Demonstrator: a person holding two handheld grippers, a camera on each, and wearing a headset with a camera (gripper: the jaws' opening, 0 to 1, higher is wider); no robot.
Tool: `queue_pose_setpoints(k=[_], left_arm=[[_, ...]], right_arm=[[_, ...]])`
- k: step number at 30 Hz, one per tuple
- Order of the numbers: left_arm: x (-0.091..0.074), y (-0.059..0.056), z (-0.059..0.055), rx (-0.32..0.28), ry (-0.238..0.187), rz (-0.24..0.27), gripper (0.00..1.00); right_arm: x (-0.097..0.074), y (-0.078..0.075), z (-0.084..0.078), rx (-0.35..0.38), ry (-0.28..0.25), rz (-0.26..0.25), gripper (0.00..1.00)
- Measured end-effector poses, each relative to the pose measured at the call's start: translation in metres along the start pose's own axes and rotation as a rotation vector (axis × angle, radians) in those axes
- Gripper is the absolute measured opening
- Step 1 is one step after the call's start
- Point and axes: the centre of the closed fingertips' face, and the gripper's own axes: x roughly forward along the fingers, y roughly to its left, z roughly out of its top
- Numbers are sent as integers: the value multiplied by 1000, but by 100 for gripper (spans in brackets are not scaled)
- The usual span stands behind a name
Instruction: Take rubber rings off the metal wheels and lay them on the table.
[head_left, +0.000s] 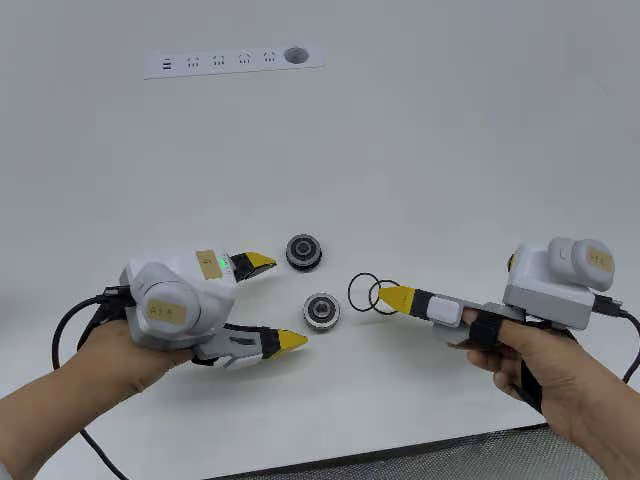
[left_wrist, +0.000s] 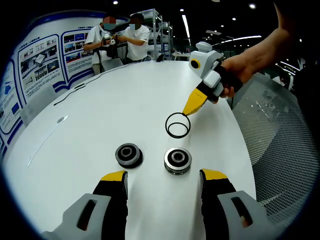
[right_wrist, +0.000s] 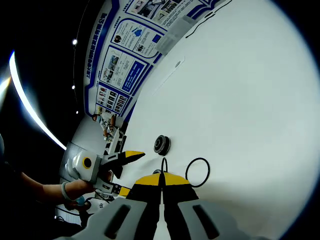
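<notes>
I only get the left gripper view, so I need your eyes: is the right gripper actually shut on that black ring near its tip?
Observer: Yes. In the right gripper view the right gripper is shut, with a rubber ring pinched edge-on between its tips.
Operator: Is that the only loose ring?
Observer: No. A second ring lies flat on the table just beside the shut tips.
Operator: Anything else on the table that I'm missing?
Observer: In the head view a white power strip lies toward the far side of the table.
</notes>
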Motion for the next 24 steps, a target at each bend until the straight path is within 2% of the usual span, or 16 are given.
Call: queue_pose_setpoints(k=[7, 17, 24], left_arm=[[-2, 1, -3, -12, 5, 3, 58], [-2, 1, -5, -13, 9, 5, 57], [-2, 2, -5, -17, 9, 5, 57]], right_arm=[[-5, -17, 2, 14, -10, -42, 2], [-6, -33, -6, 12, 4, -108, 2], [-5, -33, -5, -32, 2, -129, 4]])
